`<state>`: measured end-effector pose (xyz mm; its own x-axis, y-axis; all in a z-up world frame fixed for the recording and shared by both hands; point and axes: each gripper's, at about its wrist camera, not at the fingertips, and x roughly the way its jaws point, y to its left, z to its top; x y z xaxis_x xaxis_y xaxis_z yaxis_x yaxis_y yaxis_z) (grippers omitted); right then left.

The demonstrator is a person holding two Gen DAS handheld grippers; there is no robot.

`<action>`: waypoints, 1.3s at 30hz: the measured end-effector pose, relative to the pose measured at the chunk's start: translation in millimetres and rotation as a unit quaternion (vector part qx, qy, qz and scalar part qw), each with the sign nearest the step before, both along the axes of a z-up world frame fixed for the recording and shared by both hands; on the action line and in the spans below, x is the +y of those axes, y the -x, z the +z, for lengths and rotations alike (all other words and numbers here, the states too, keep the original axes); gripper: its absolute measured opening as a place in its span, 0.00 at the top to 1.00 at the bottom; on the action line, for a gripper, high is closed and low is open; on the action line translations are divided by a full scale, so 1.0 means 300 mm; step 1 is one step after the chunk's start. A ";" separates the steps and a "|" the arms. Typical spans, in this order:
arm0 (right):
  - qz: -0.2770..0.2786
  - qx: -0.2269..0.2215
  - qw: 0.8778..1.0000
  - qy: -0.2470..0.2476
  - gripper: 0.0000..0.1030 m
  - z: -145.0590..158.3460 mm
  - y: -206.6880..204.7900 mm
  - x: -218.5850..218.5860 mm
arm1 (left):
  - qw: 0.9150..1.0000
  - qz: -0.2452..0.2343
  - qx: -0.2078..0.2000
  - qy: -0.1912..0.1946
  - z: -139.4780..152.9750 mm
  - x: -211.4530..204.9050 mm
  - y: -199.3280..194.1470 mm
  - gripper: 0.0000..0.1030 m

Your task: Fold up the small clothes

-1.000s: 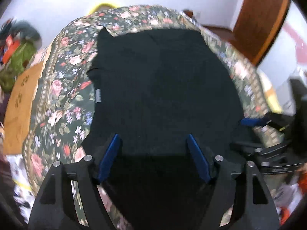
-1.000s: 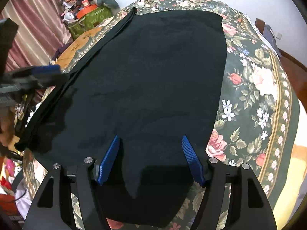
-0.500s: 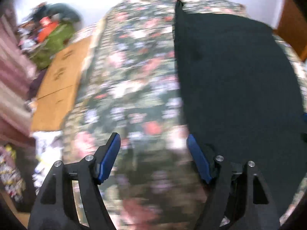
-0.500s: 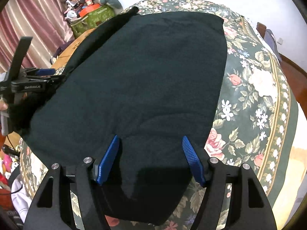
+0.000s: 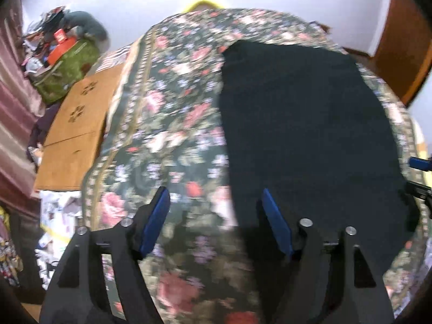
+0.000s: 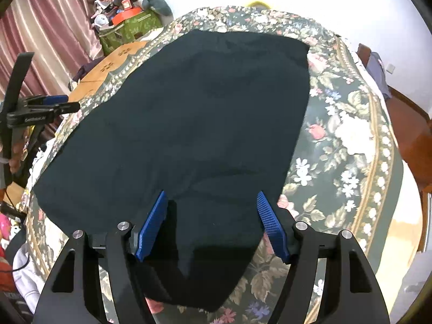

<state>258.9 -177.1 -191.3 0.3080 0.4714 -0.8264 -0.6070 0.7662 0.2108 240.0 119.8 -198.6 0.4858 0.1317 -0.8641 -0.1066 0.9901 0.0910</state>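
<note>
A black garment (image 6: 202,108) lies flat on the floral-covered table (image 6: 337,135), its near end tapering toward me. My right gripper (image 6: 211,195) hangs open just over that near end, and the cloth lies under both blue pads without being pinched. My left gripper (image 5: 214,193) is over the bare floral cover (image 5: 162,108), left of the garment (image 5: 297,121). Its jaws are opening, with nothing held between them; its right pad sits by the garment's left edge. Each view catches the other gripper at its side: the left gripper (image 6: 67,102) and the right gripper (image 5: 419,163).
Left of the table stand a brown cardboard sheet (image 5: 78,124), a green bag (image 5: 67,67) heaped with clutter and a pink curtain (image 6: 48,27). A wooden door (image 5: 399,40) is at the far right. The table's right half shows bare floral cover.
My left gripper has swung left, off the garment and over the floral cover. The long strip along the garment's left edge is gone and that edge now looks tidy. The right gripper has stayed put.
</note>
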 end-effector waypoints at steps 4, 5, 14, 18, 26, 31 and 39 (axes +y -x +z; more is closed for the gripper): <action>-0.004 -0.009 1.000 -0.001 0.37 0.045 0.020 -0.046 | 0.999 -0.024 -0.007 0.027 0.027 -0.067 0.047 0.25; -0.005 -0.011 1.000 -0.003 0.36 0.060 0.029 -0.064 | 0.999 -0.028 -0.006 0.032 0.029 -0.078 0.062 0.24; -0.021 0.012 1.000 -0.013 0.30 0.036 0.093 -0.156 | 0.996 -0.013 0.042 0.083 -0.057 -0.078 0.178 0.22; -0.028 0.044 0.998 -0.021 0.30 -0.025 0.108 -0.163 | 0.991 0.013 0.042 0.130 -0.089 -0.050 0.211 0.21; -0.032 0.086 0.994 -0.056 0.30 -0.085 0.076 -0.110 | 0.978 0.026 0.043 0.203 -0.103 -0.052 0.161 0.21; -0.020 0.095 0.993 -0.067 0.27 -0.105 0.073 -0.066 | 0.980 -0.013 0.034 0.197 -0.106 -0.123 0.123 0.22; -0.006 0.071 0.995 -0.075 0.57 -0.098 0.072 -0.036 | 0.980 -0.049 0.006 0.194 -0.093 -0.191 0.110 0.64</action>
<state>237.2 -187.8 -220.7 0.2002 0.5901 -0.7821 -0.5540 0.7266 0.4064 206.9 62.3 -226.4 0.4686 -0.2541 -0.8461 -0.0106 0.9561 -0.2930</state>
